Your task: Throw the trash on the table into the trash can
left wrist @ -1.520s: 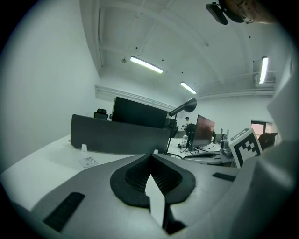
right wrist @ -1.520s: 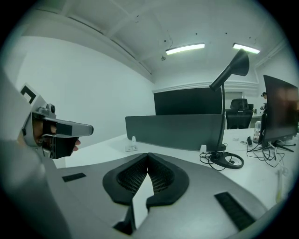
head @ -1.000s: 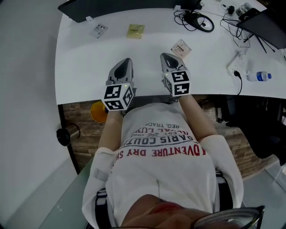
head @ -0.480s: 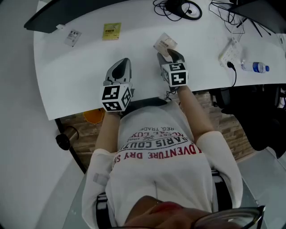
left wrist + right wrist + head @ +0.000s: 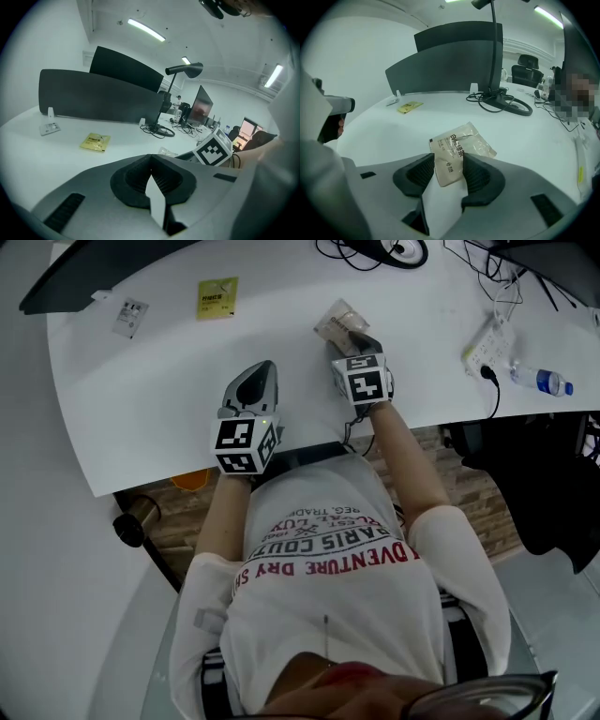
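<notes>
Moved: right claw [image 5: 351,339] coming down onto white counter [image 5: 141,418], jaws just opening | grip: straddling beige paper tea packet [image 5: 457,149] wide, not yet pinching; lining up pick | left claw [image 5: 255,382]: waiting closed, empty; yellow sachet [image 5: 217,297] lying farther back

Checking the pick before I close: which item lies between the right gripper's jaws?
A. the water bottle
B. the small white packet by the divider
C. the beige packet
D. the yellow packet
C: in the right gripper view the beige packet lies flat on the table between the jaws of the right gripper, which have just been opening and stand apart without pressing it.
</notes>
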The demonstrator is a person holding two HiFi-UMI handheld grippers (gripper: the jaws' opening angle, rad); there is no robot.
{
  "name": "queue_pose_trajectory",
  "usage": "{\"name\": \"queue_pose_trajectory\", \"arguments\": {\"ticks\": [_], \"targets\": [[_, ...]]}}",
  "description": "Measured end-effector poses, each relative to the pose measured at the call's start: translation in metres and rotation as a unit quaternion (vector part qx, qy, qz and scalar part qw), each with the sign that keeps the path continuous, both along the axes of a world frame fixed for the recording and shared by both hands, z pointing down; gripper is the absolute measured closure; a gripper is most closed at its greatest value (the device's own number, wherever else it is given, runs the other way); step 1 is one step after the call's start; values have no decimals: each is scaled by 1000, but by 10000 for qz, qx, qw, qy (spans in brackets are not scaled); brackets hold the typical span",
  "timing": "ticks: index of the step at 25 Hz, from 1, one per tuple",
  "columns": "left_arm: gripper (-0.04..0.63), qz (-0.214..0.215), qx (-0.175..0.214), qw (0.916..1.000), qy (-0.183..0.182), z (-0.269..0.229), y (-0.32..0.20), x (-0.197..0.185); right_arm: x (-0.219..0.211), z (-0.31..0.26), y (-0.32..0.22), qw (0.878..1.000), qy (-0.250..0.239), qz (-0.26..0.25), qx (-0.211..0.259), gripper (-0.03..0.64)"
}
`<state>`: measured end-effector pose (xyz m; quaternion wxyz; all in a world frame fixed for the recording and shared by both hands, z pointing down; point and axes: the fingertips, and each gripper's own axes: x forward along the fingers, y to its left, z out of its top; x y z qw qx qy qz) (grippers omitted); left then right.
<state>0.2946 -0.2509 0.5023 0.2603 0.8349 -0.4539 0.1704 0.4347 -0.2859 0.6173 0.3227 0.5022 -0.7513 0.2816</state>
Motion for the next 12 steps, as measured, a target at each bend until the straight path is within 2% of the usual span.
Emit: {"name": "queue_pose_trajectory", "arguments": {"ticks": [1, 2, 4, 8, 12], "targets": [[572, -37, -26, 10000, 13, 2, 1, -2, -2, 0, 1, 10000, -25, -46, -1, 425], [572, -74, -50, 10000, 30, 4, 3, -5, -5, 1, 2, 10000, -48, -81, 7, 507], [572, -130, -68, 9999, 50, 5, 6, -10, -11, 1, 4, 10000, 7, -88, 21, 569], [572, -250, -59, 9997, 62, 3, 11, -21, -14, 0, 8, 9996, 242, -66, 94, 583], [572, -409, 31, 9991, 109, -5, 14, -35, -27, -14, 12, 9989, 160, -376, 222, 584]]}}
